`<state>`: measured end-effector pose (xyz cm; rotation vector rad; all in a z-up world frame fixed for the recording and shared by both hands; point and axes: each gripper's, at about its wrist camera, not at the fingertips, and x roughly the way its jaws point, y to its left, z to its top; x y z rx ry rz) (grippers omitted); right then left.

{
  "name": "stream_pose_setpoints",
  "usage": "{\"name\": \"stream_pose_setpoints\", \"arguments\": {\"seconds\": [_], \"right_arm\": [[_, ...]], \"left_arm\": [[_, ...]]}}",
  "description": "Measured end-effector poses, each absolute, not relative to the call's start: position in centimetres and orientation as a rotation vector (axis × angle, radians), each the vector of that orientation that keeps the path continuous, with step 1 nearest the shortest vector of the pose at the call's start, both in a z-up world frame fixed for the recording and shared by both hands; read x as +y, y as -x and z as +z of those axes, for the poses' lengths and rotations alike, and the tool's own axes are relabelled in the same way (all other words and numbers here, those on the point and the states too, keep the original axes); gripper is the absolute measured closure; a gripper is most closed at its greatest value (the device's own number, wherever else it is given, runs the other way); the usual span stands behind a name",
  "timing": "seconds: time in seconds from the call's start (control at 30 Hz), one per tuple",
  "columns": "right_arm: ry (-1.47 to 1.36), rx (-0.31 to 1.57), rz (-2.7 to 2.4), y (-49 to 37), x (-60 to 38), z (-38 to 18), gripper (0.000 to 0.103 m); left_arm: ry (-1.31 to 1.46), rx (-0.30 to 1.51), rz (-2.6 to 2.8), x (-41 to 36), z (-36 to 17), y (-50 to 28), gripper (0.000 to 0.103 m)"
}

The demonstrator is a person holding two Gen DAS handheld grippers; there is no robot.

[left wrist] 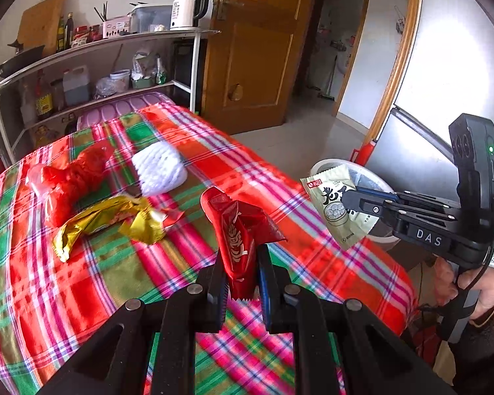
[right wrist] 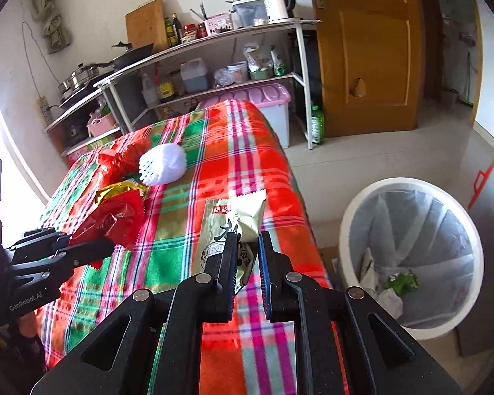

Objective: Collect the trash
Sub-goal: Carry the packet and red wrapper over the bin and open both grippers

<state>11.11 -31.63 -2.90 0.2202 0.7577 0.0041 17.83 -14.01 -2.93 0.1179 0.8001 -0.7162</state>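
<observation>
My left gripper [left wrist: 242, 273] is shut on the lower end of a red snack wrapper [left wrist: 238, 230], which stands up above the plaid cloth. The right wrist view shows this gripper [right wrist: 110, 247] at the left with the red wrapper [right wrist: 115, 217] in it. My right gripper [right wrist: 248, 247] is shut on a pale green food packet [right wrist: 230, 223] over the table's right side. From the left wrist view, the right gripper [left wrist: 345, 199] holds the packet [left wrist: 332, 207] in front of a white trash bin [left wrist: 329, 163]. The bin [right wrist: 408, 182], lined with a bag, stands on the floor right of the table.
On the plaid-covered table [left wrist: 49, 296] lie a gold wrapper [left wrist: 105, 220], a red plastic bag [left wrist: 69, 181] and a white foam net [left wrist: 159, 171]. A metal shelf rack [right wrist: 214, 39] with kitchenware stands behind. A wooden door [right wrist: 372, 49] and a pink-lidded box [right wrist: 263, 93] are beyond.
</observation>
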Motion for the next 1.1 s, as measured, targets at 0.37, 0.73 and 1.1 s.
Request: {"name": "stream_pose_setpoints", "arguments": {"seconds": [0.37, 0.73, 1.1], "right_arm": [[-0.25, 0.719, -0.118, -8.6, -36.4, -1.8, 0.09], [-0.282, 0.727, -0.292, -5.5, -43.5, -2.3, 0.09], [-0.321, 0.796, -0.393, -4.5, -49.2, -5.5, 0.09]], "left_arm": [[-0.139, 0.776, -0.804, -19.1, -1.8, -18.3, 0.087], [-0.197, 0.773, -0.915, -27.4, -2.1, -18.8, 0.087], [-0.235, 0.82, -1.002, -35.0, -3.9, -18.5, 0.087]]}}
